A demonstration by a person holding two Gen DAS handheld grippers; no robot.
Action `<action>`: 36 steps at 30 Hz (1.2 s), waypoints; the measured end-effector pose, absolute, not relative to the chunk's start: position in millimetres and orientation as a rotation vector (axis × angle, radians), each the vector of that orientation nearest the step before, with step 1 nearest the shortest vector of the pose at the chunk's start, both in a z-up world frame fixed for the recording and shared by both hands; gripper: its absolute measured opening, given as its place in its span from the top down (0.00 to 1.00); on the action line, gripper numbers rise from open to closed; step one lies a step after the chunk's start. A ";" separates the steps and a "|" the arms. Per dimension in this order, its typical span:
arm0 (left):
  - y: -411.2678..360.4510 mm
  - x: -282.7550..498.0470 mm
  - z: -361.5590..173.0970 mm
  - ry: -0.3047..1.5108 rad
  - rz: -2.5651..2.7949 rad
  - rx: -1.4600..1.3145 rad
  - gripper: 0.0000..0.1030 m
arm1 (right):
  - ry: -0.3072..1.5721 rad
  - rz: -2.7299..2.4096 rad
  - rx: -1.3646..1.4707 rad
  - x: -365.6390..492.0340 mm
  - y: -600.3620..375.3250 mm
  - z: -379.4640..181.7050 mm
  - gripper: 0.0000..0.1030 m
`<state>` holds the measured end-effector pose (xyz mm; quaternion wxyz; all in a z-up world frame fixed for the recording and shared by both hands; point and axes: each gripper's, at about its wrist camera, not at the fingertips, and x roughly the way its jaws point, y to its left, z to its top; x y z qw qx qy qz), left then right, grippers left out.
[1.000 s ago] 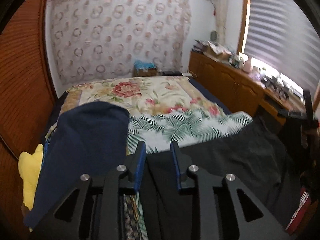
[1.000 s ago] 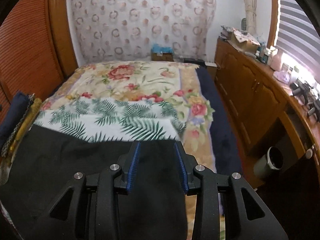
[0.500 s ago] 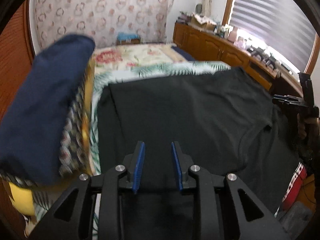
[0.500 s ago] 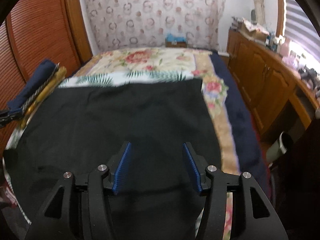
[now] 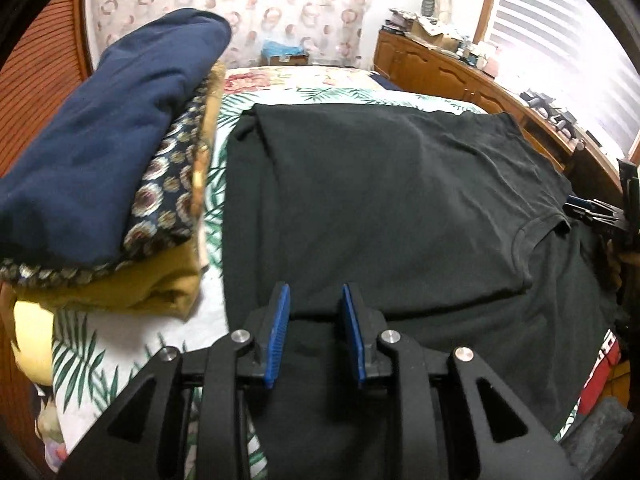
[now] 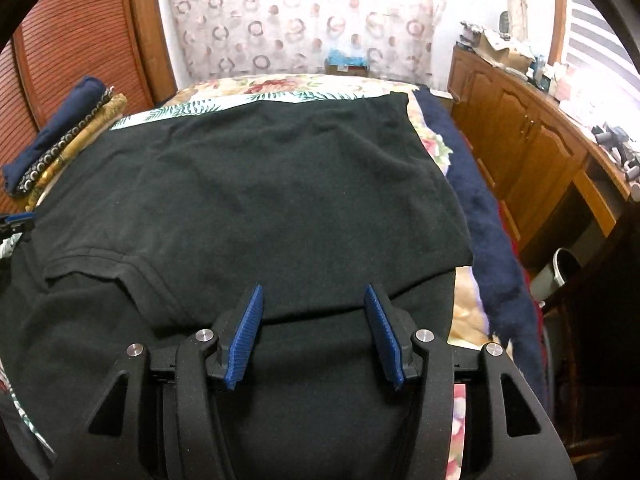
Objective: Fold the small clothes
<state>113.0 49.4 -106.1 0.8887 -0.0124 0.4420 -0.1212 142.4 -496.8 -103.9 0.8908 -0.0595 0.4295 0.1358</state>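
one black t-shirt (image 5: 392, 208) folded; three stacked garments (image 5: 120, 184); left gripper (image 5: 314, 332) narrow, right gripper (image 6: 314, 336) wider, both empty.

Daylight glare from the window blinds (image 5: 560, 40) at right, fisheye-curved dark corners, mostly sharp

My black cotton T-shirt (image 5: 400, 208) lies flat on the bed, its near part folded over itself.

Black shirt (image 5: 400, 208) hem (behind fingers (image 5: 276, 336)) hidden
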 end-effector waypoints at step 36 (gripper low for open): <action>48.9 110.5 -62.3 0.704 -0.245 -0.108 0.98 | 0.880 0.253 -0.086 140.3 -503.6 -100.6 0.47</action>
